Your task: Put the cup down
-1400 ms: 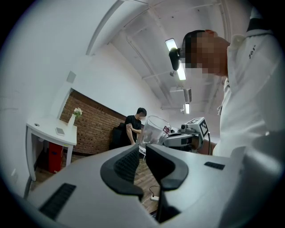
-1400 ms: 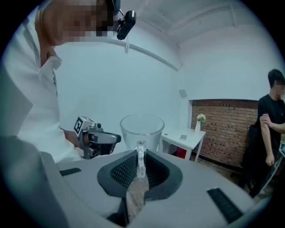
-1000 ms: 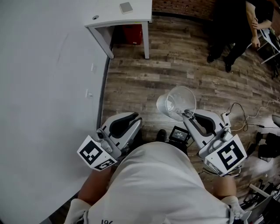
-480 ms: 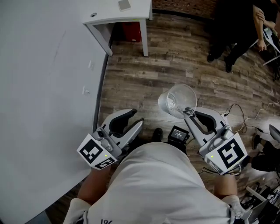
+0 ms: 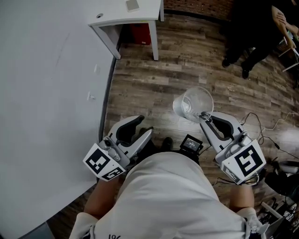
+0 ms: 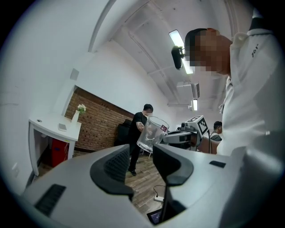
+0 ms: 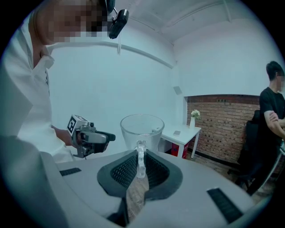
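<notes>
Against 1 s ago: left gripper [image 5: 145, 125] no longer shut, jaws now well apart and opening, nothing between them. Right gripper [image 5: 204, 115] with the same grip, jaws narrow, clamped on the handle of the cup [image 5: 194, 102]. Cup and right gripper a little further right in the head view than before. Person in black [image 5: 254, 32] nearer the top right corner.

Cup on no surface, up in the air over the floor [image 5: 154, 84], tilted, out in front of the right gripper and well apart from the left gripper.

Below, a wood-plank floor in mixed brown and grey boards. White wall [image 5: 46, 102] along the left. White table [image 5: 117, 11] at the top, with a small flat grey object [image 5: 133, 5] on it and a red box [image 5: 140, 33] underneath. Strip of brick wall [image 5: 196, 4] behind. Loose cables [image 5: 261, 122] on the floor at right. Small black device [image 5: 191, 142] with a lit screen, seen between the 2 grippers in the head view. In the right gripper view, a white vase [image 7: 192, 122] with pale flowers on the table.

Cup clear, wider at the mouth than at the base, with 1 clear handle. Gripper shells smooth, pale grey and rounded, with black pads in a fine ribbed grid. White shirt [image 5: 173, 196] of the wearer across the bottom.
</notes>
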`<state>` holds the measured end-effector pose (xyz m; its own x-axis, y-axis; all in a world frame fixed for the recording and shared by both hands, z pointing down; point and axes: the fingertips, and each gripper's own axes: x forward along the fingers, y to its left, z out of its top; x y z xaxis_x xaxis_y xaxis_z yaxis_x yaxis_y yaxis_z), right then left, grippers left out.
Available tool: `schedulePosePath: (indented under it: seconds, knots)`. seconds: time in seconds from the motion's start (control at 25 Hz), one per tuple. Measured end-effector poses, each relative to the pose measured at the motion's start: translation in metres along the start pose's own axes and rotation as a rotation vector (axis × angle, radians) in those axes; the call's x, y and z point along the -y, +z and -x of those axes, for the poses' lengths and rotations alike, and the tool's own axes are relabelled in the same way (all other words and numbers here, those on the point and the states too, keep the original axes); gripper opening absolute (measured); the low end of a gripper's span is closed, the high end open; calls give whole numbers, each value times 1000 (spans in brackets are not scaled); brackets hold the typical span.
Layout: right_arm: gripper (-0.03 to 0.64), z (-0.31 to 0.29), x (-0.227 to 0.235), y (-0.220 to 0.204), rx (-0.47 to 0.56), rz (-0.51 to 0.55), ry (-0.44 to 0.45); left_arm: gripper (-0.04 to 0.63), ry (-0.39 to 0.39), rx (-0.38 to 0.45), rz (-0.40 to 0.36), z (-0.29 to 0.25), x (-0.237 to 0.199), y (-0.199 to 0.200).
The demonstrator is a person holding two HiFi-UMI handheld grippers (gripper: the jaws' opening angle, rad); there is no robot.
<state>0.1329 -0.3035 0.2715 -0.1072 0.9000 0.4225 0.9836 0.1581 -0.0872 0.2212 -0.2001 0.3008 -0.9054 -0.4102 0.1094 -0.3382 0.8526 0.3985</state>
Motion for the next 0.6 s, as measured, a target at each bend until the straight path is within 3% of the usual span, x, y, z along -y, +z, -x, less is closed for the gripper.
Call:
schedulePosePath:
  seconds: [0.36, 0.6]
  knots:
    - [41, -38, 22, 19, 4, -11, -30, 172, -13, -16, -43, -9, -56, 22]
    - [41, -111, 55, 54, -6, -46, -51, 170, -46, -15, -35, -26, -143, 56]
